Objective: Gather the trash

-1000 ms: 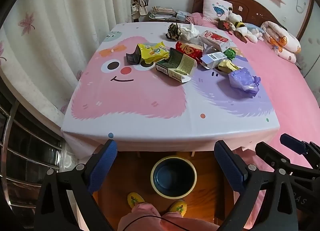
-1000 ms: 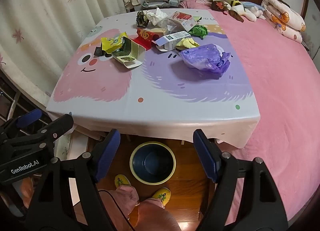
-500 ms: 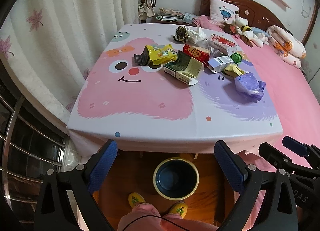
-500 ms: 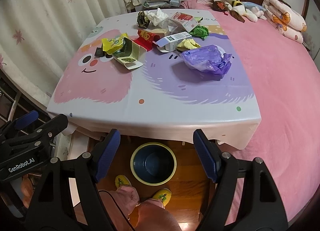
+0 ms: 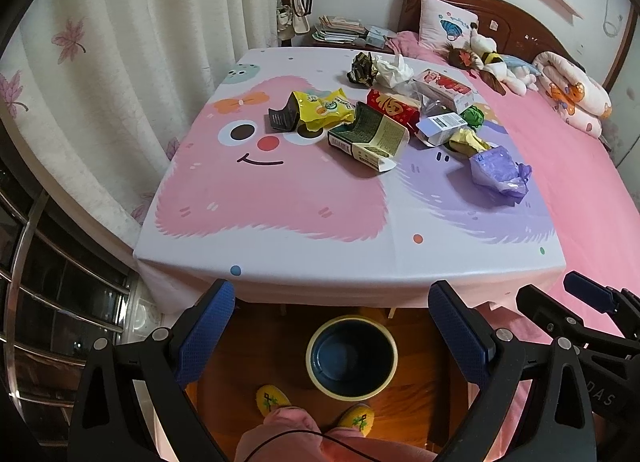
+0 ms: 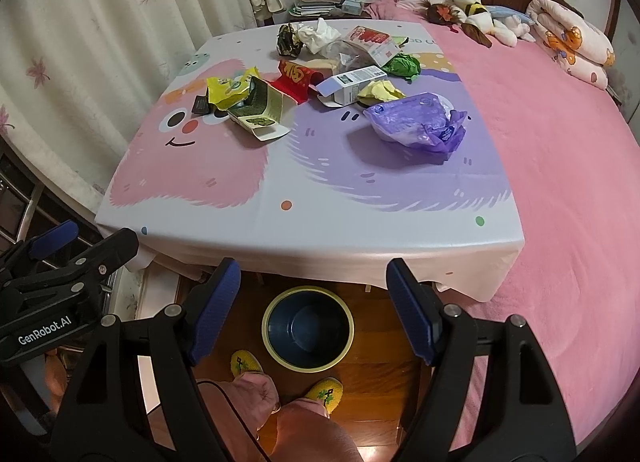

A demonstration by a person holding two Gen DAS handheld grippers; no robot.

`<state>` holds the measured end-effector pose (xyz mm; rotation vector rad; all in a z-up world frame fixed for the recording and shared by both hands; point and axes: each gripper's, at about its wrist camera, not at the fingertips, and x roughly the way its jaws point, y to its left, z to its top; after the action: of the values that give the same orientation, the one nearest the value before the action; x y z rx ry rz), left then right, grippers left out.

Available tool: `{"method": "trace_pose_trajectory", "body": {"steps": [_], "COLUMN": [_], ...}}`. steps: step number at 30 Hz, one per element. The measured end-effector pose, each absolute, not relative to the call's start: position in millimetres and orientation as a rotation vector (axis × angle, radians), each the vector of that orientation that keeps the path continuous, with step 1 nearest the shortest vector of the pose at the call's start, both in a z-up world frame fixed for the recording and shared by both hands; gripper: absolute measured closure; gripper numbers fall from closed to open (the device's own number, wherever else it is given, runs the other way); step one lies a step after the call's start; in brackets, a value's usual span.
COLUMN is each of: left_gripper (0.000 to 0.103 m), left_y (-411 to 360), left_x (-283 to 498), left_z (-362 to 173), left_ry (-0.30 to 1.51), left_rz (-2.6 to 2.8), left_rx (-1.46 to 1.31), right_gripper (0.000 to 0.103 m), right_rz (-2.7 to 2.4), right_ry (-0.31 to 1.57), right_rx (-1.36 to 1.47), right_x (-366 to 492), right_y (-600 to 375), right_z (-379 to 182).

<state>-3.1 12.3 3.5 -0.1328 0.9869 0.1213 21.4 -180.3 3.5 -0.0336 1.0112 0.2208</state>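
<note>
Trash lies scattered on the far half of a table with a cartoon cloth (image 5: 280,198): a yellow snack bag (image 5: 324,106), a green and cream carton (image 5: 370,138), a red packet (image 5: 390,108), a white box (image 5: 442,127) and a purple plastic bag (image 5: 500,172) (image 6: 416,122). On the wooden floor below the table's near edge stands an empty dark blue bin (image 5: 352,354) (image 6: 308,328). My left gripper (image 5: 332,326) and right gripper (image 6: 312,302) hover open above the bin, short of the table, holding nothing.
A pink bed (image 6: 568,166) with plush toys (image 6: 476,18) and a rolled blanket borders the table on the right. Curtains (image 5: 120,74) hang on the left. A person's pink-trousered legs and yellow slippers (image 6: 326,390) stand by the bin.
Both grippers have drifted slightly; the table and trash sit a little lower and nearer in the left wrist view. Both stay open and empty.
</note>
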Motion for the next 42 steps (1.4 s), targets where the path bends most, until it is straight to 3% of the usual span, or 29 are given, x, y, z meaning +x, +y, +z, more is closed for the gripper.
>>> {"method": "trace_pose_trajectory", "body": {"steps": [42], "left_gripper": [0.004], "left_y": [4], "left_x": [14], "left_z": [-11], "left_ry": [1.048], "left_rz": [0.107], "left_rx": [-0.135], "right_gripper": [0.029], "right_rz": [0.263], "right_ry": [1.067], "right_rx": [-0.013], "right_x": [48], "right_y": [-181], "right_z": [-13]}}
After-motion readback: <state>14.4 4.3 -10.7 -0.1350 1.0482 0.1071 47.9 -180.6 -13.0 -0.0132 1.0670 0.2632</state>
